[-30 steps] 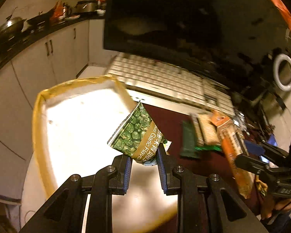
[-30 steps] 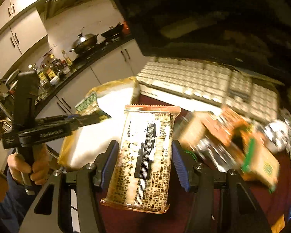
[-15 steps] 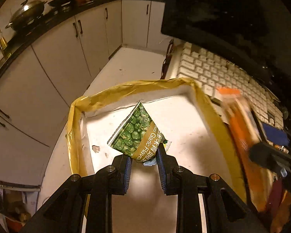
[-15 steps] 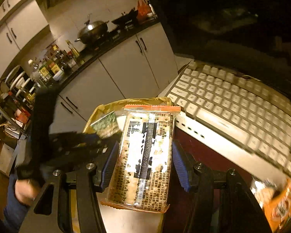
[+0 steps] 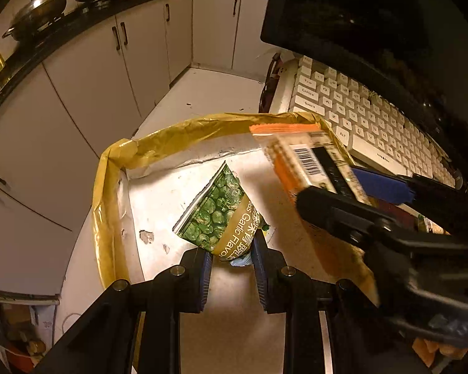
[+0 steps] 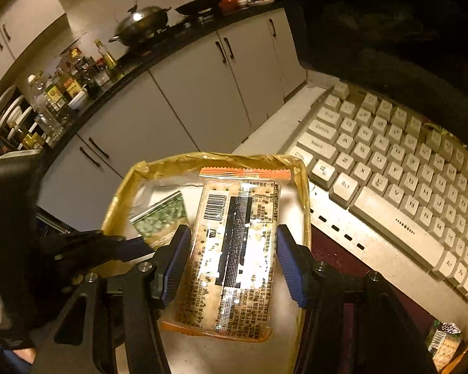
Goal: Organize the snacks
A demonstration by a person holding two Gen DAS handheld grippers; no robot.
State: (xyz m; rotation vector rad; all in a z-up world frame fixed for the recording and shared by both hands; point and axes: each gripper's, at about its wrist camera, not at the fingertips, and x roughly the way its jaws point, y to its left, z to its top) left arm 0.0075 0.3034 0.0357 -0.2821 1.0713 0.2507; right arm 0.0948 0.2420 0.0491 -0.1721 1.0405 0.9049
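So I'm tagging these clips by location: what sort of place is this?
Likely a home kitchen doubling as a desk: a wok on the counter, white cabinets, and a keyboard beside the snack box.

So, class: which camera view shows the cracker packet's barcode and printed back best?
The right wrist view: the cracker packet faces the camera, sharp, held in the right tool. The left wrist view shows it angled and blurred, over the yellow-lined box.
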